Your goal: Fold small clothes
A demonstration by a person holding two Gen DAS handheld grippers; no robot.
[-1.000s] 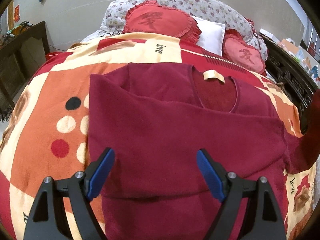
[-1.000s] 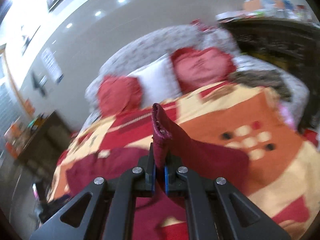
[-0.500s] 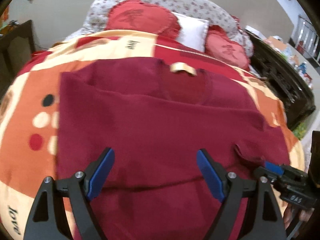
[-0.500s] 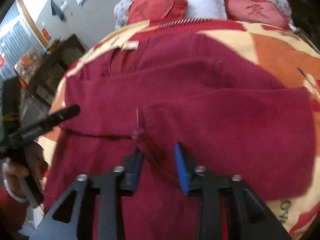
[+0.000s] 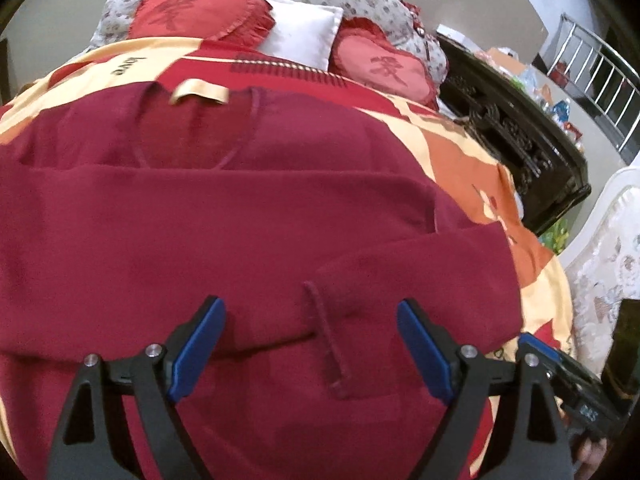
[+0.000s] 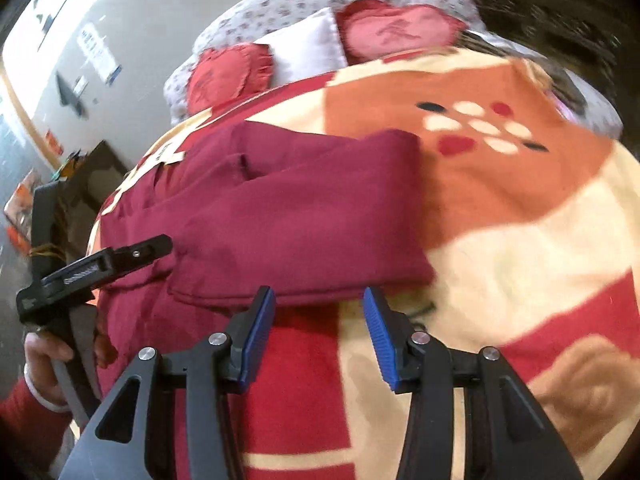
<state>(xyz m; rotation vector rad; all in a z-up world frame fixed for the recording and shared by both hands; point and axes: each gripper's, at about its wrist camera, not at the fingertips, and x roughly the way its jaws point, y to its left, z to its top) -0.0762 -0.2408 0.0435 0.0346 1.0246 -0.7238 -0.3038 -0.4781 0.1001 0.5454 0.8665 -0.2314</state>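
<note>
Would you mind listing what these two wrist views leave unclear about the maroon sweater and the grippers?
- Maroon sweater: its hem in the left wrist view, cut off by the bottom edge and the left gripper.
- Neck label: print too small.
- Right wrist view: motion blur; right gripper, jaws opening and empty, hides the blanket below.

The maroon sweater [image 5: 240, 240] runs off the left and bottom edges of the left wrist view, its hem unseen. In the right wrist view the blanket [image 6: 500, 208] and pillows [image 6: 304, 48] are smeared by blur, and the wall papers [image 6: 96, 50] are unreadable.
</note>
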